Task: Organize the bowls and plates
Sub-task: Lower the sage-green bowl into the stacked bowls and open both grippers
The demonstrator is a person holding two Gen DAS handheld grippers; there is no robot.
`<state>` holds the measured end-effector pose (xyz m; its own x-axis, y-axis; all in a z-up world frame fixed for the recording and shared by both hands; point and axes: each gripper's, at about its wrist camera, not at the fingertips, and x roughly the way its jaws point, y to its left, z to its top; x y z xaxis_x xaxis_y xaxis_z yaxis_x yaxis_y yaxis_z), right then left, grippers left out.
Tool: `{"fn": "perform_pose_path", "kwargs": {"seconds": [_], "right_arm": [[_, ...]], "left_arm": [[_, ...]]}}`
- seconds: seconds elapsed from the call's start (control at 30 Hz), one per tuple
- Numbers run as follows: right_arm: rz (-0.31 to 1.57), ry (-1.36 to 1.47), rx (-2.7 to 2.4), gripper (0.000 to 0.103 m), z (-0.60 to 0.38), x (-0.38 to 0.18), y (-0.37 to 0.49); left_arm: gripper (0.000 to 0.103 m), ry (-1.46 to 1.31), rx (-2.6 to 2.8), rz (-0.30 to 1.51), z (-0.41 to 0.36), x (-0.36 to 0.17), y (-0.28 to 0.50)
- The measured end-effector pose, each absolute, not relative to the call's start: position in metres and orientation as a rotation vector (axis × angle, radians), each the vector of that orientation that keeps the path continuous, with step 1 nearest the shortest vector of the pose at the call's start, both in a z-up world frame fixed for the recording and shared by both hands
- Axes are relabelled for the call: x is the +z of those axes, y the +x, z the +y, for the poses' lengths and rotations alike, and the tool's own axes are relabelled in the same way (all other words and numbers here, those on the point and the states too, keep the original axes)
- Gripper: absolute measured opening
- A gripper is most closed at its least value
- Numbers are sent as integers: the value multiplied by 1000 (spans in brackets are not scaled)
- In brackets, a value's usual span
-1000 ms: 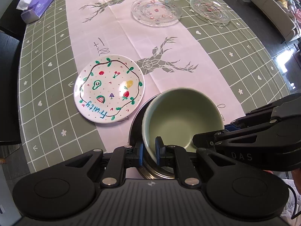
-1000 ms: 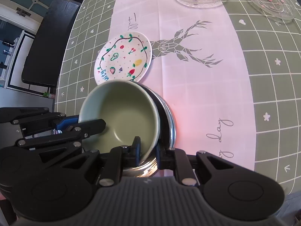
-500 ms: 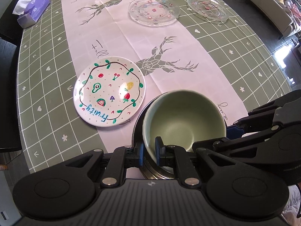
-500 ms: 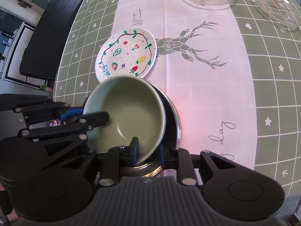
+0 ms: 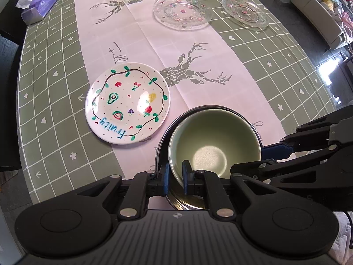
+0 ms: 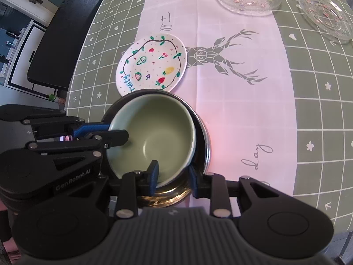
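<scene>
This is a home, at a dining table (image 5: 275,50) with a green checked cloth and a pink runner (image 5: 141,28) with deer on it. Plates and a bowl sit ahead of the fingers. A tissue box (image 5: 40,3) is far ahead to the left. A sofa (image 5: 320,15) with cushions stands far off to the right. A dark chair (image 6: 59,44) is at the left side.
</scene>
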<state>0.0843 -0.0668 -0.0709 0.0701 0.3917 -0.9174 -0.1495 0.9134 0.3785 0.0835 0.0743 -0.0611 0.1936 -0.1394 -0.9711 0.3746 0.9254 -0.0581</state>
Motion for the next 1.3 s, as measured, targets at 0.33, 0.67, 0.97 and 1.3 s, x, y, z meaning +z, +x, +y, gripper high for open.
{"fn": "perform_pose_path", "kwargs": {"seconds": [0.33, 0.67, 0.97, 1.3], "right_arm": [[1365, 156, 439, 33, -76, -42, 80], [1333, 133, 420, 3, -82, -48, 85], [1334, 132, 418, 0, -81, -56, 84], [1276, 185, 446, 4, -97, -33, 90]], "left_arm": [[17, 179, -355, 1253, 82, -37, 86], [21, 162, -346, 1236, 83, -38, 85], [21, 162, -344, 1245, 85, -41, 82], [21, 132, -362, 1190, 88, -26, 89]]}}
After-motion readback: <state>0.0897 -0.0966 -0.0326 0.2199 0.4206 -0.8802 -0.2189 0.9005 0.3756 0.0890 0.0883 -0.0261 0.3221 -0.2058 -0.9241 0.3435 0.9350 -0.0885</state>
